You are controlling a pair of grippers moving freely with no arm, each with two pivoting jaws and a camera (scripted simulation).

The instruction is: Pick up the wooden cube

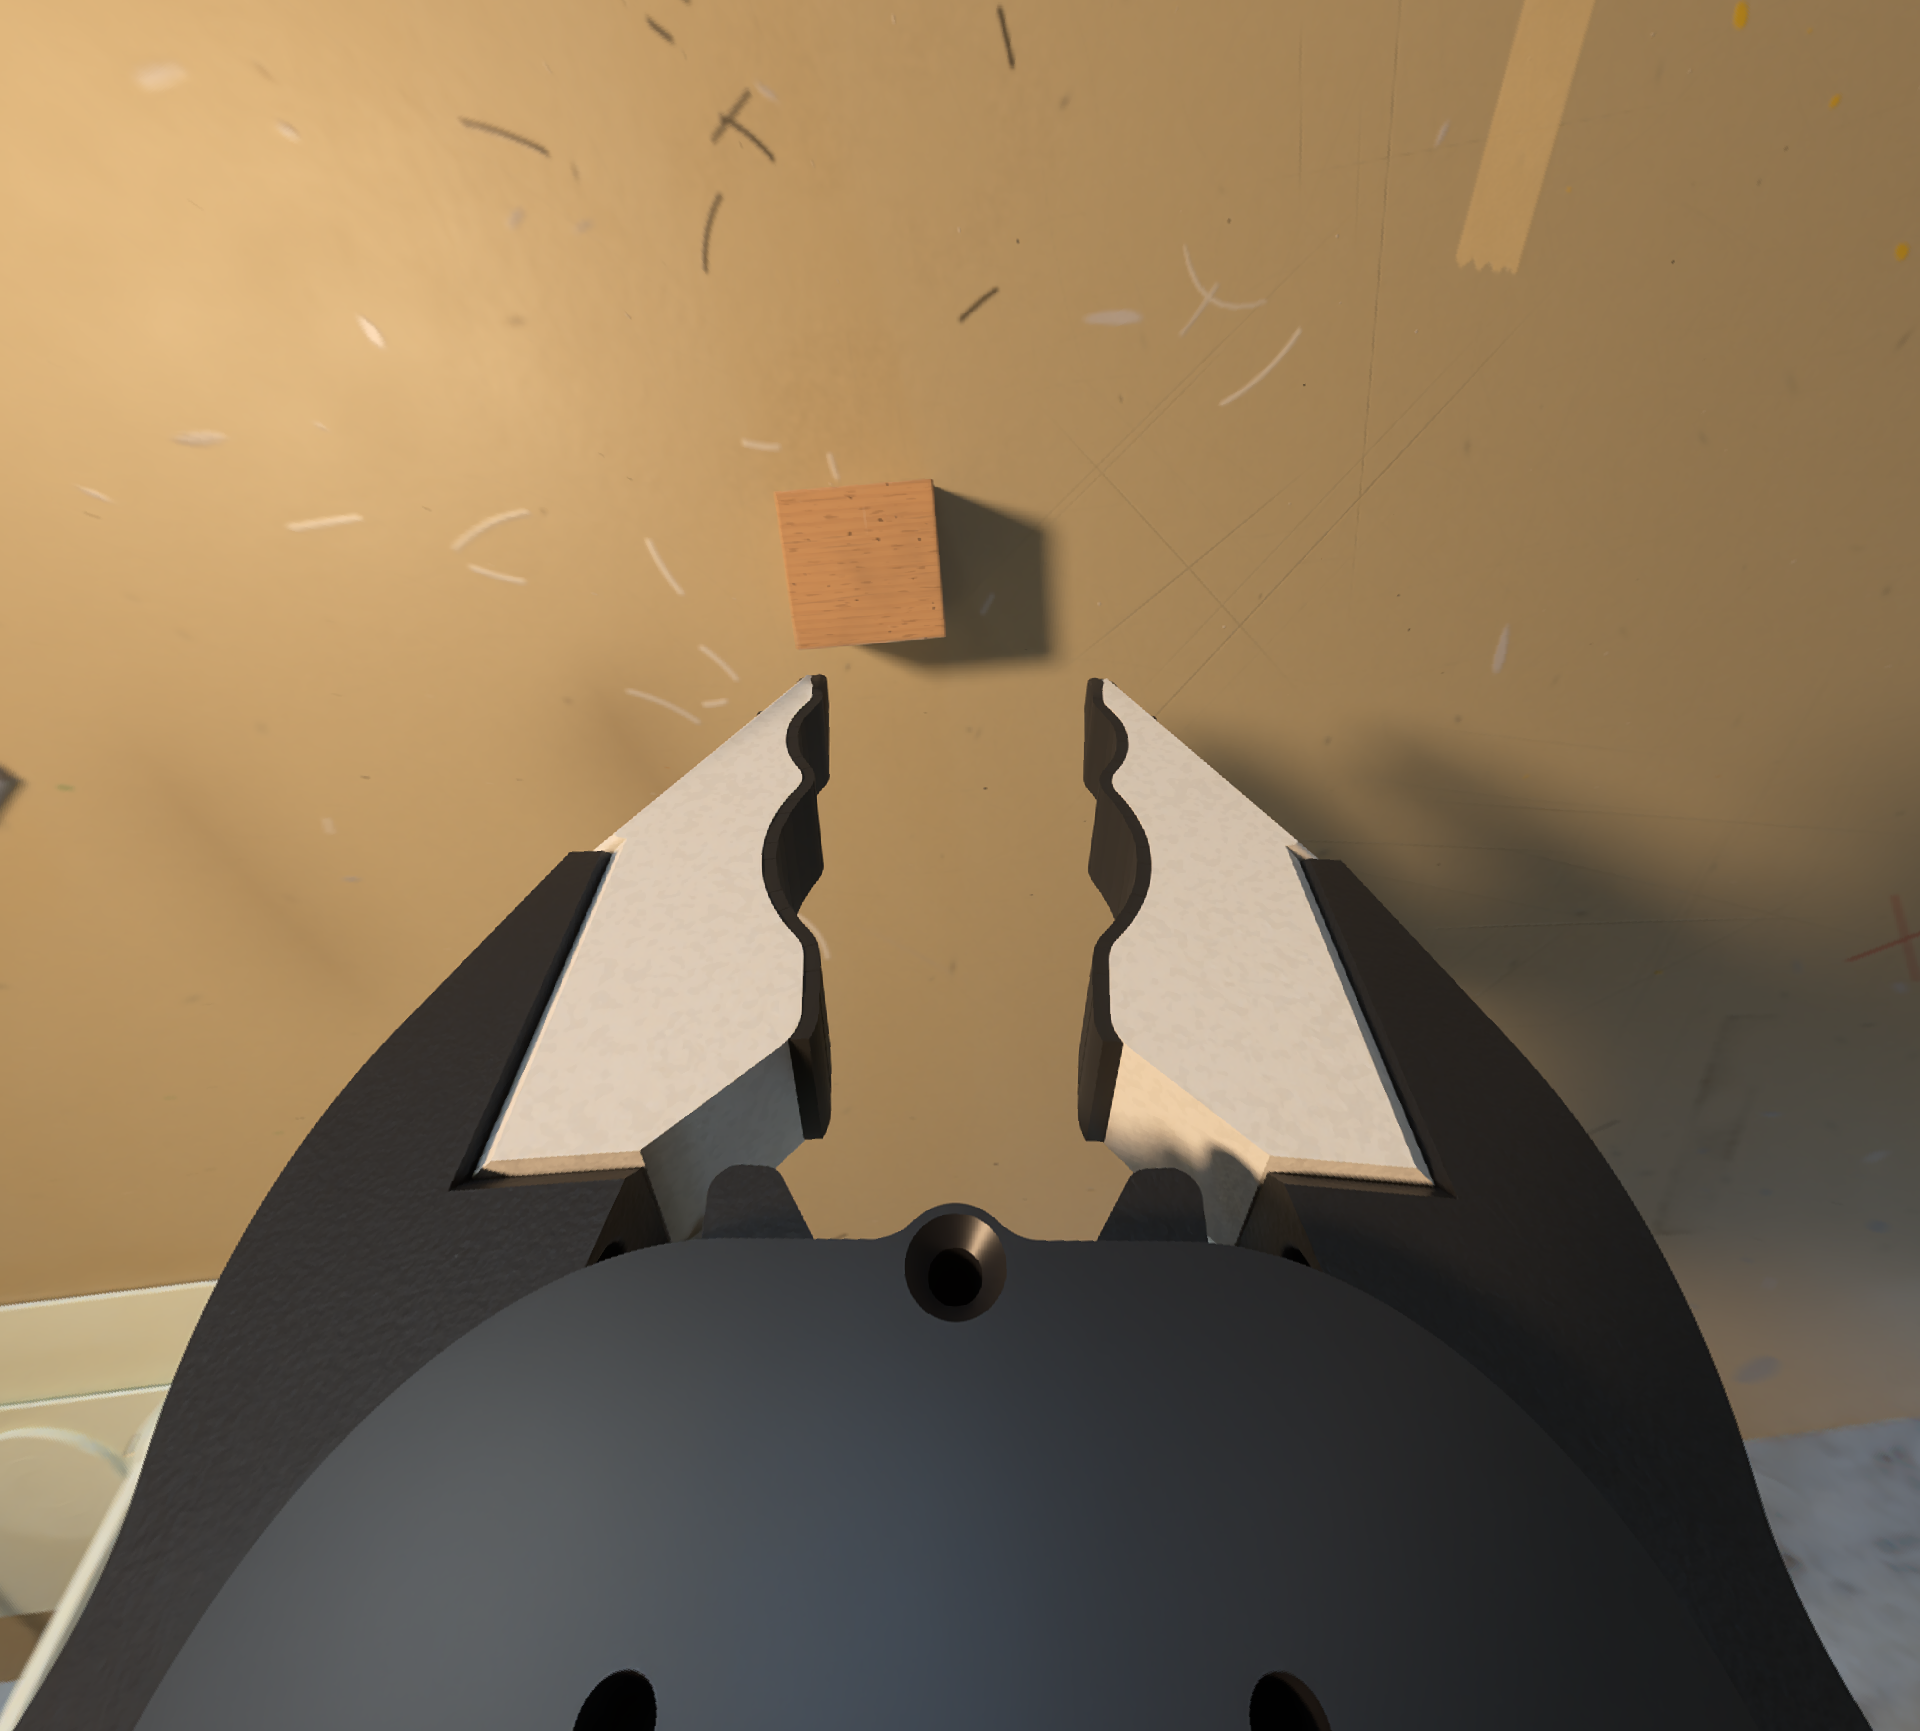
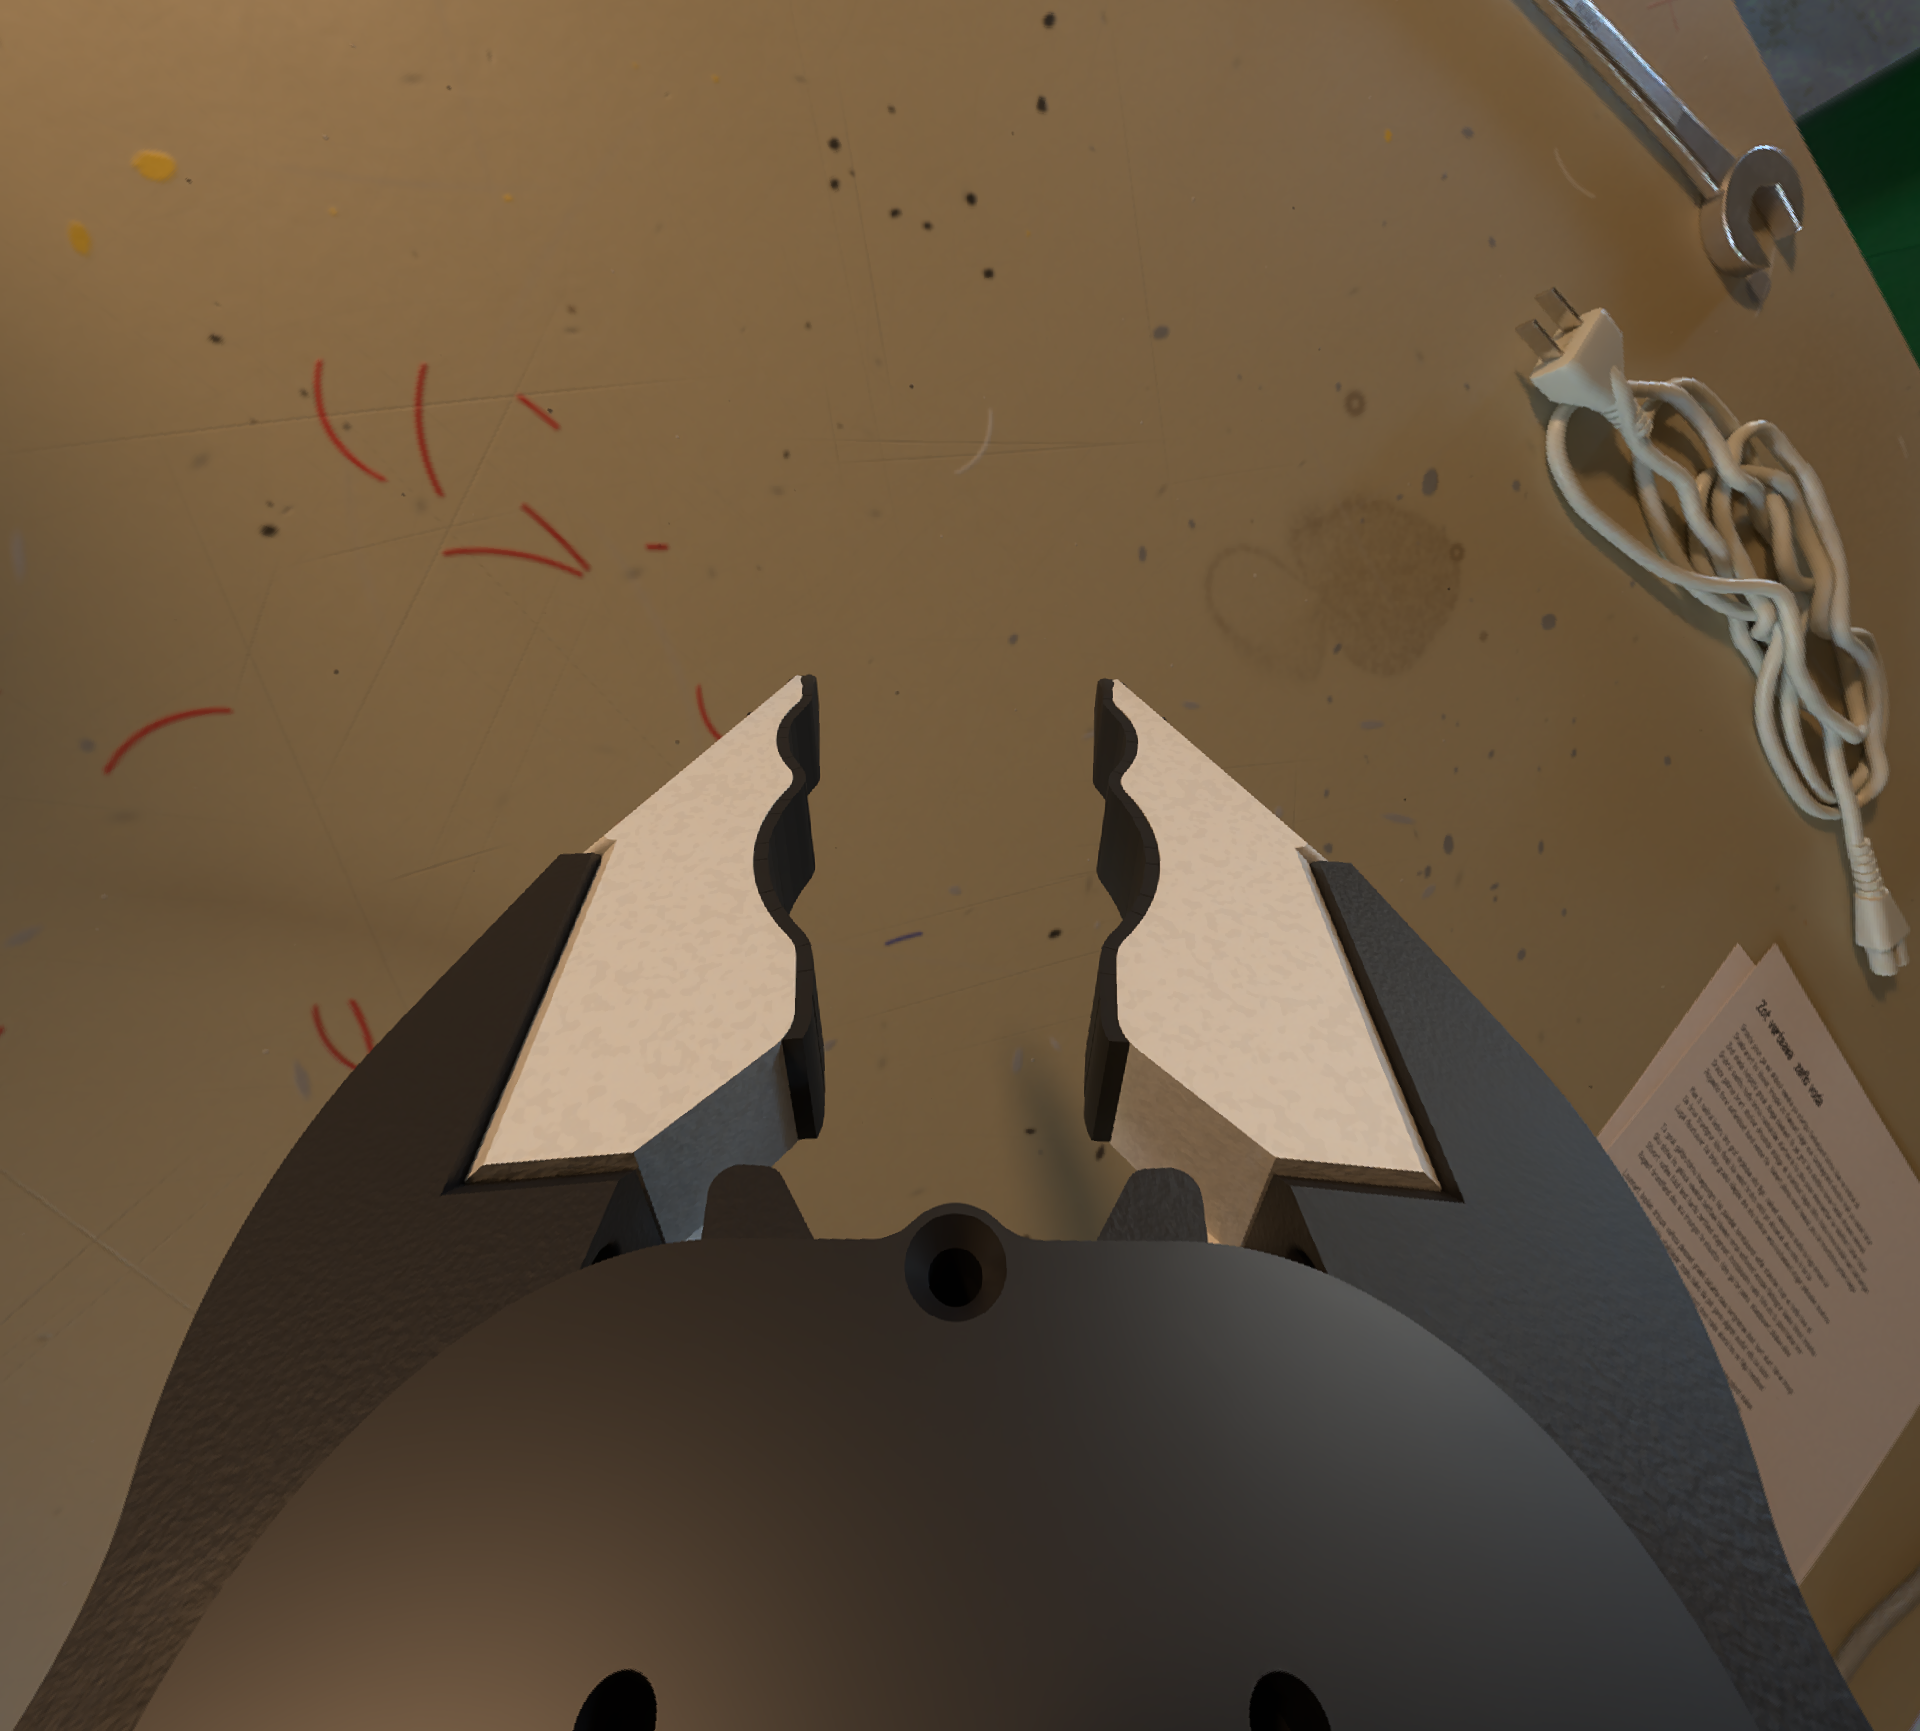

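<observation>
Nearest item, left wrist view: left gripper [image 1: 954, 682], dark body, pale fingers [image 1: 686, 933] with dark scalloped pads. Jaws stand parted with a clear gap, holding nothing.

Beyond and slightly left of the jaw centreline: wooden cube [image 1: 860, 563], resting flat on the counter [image 1: 312, 279], not yet between the jaws; it sits ahead of the left fingertip, apart from it. Its shadow falls to the right.

Far right of the jaws, well ahead: strip of tape [image 1: 1536, 89], stuck to the counter.

Right wrist view: right gripper [image 2: 954, 682], same build, jaws equally parted and empty. No cube in sight here; only marked counter lies ahead.

Right of these jaws, well apart: wrench [image 2: 1579, 19], then white coiled cable [image 2: 1735, 580] with plug, then printed paper sheets [image 2: 1766, 1214] nearest the camera.

Status, judged: approach stage; grasp not begun; the left gripper is the likely one to take the cube.

Risks, judged:
- Cube lies off-centre to the left; a straight advance could bring the left fingertip onto its top or near edge, pushing it away.
- Cube appears slightly turned against the jaws; closing on corners could twist it out.
- Gap looks only a little wider than the cube; small error matters.
</observation>
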